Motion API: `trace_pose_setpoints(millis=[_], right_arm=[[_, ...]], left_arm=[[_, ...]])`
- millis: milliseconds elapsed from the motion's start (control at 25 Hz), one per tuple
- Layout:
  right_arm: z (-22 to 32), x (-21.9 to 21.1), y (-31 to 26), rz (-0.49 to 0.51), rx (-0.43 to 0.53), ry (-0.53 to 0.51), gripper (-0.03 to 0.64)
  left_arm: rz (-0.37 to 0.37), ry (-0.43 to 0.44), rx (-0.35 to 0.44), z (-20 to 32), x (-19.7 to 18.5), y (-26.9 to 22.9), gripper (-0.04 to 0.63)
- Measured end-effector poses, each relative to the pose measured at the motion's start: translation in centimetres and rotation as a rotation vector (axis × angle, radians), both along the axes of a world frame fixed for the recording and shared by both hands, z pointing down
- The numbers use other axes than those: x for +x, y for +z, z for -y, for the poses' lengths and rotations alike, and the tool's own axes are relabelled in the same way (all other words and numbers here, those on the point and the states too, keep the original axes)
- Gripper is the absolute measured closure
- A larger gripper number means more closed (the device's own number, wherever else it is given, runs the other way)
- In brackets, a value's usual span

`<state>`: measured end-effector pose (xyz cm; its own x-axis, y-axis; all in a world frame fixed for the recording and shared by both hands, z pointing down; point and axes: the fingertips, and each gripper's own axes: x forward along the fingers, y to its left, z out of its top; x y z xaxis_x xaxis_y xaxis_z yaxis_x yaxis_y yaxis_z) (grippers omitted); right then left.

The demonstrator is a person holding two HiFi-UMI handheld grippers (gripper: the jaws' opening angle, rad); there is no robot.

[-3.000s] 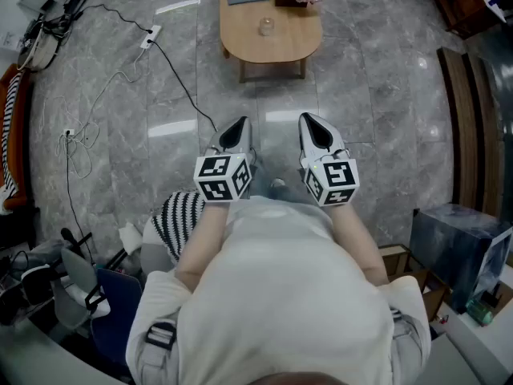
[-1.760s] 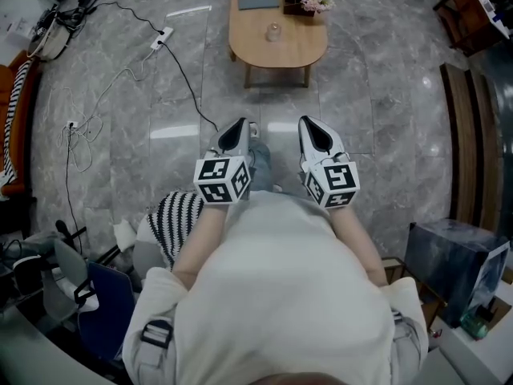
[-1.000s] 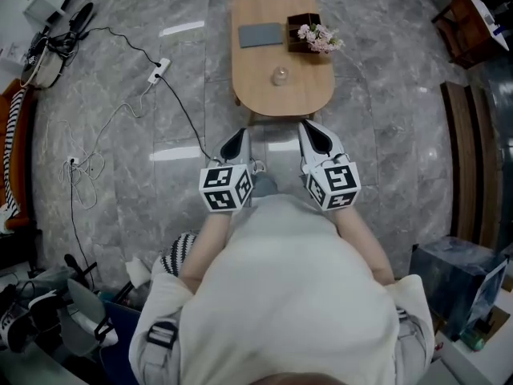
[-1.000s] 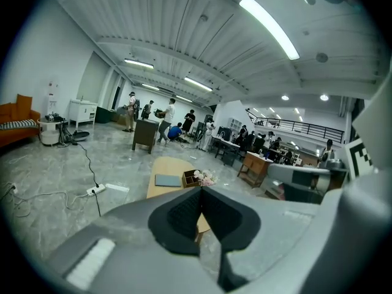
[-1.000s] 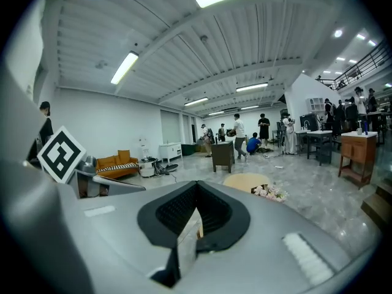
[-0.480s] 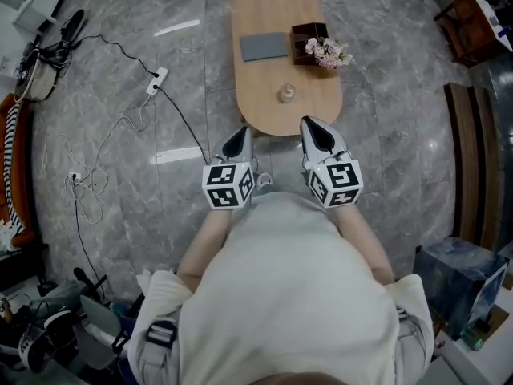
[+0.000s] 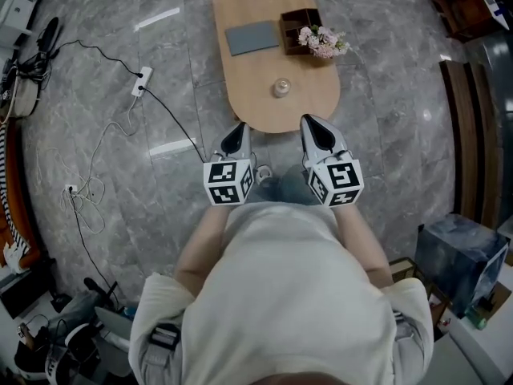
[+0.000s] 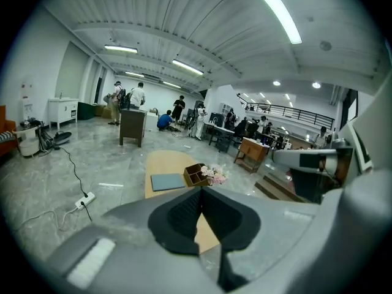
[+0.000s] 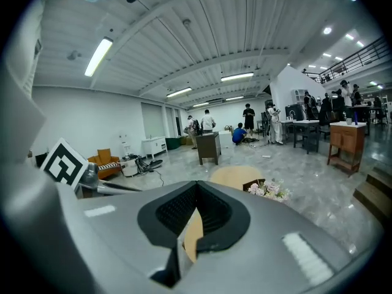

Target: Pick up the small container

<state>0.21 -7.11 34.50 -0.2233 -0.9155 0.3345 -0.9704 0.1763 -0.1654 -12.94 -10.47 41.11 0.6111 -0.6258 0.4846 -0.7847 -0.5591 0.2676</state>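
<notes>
On the near half of the oval wooden table [image 7: 244, 87], a little right of its midline, stands the small container [image 7: 280, 87]: a clear glass jar, upright and apart from everything else on the top. Farther along the table lie a flat grey pad [image 7: 252, 37] on the left and a dark brown compartment box [image 7: 293, 27] on the right, with pink and white flowers [image 7: 323, 42] at the box's near right corner. Near the table's near end, the left gripper [image 7: 238, 131] and the right gripper [image 7: 311, 127] are held side by side, tips pointing toward the table. Each has its jaws pressed together with nothing between them. Left of the table, a white power strip [image 7: 139, 81] and its black cable [image 7: 172, 119] lie on the grey marble floor [image 7: 385, 135].
</notes>
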Motion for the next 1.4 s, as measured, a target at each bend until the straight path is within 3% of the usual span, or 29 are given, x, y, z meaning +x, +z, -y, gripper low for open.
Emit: trace_pose_setpoints(millis=[680, 1120, 1400], right_arm=[[7.1, 5.8, 10.2, 0.009, -0.170, 0.004, 0.615], [9.5, 8.4, 18.9, 0.036, -0.265, -0.047, 0.615], [10.2, 10.1, 24.1, 0.062, -0.308, -0.033, 0.615]], left_arm=[[0.070, 0.043, -0.117, 6.4, 6.7, 11.6, 0.592], [0.122, 0.125, -0.141, 9.6, 12.1, 21.0, 0.581], [0.206, 0.194, -0.191, 10.3, 13.9, 28.9, 0.441]])
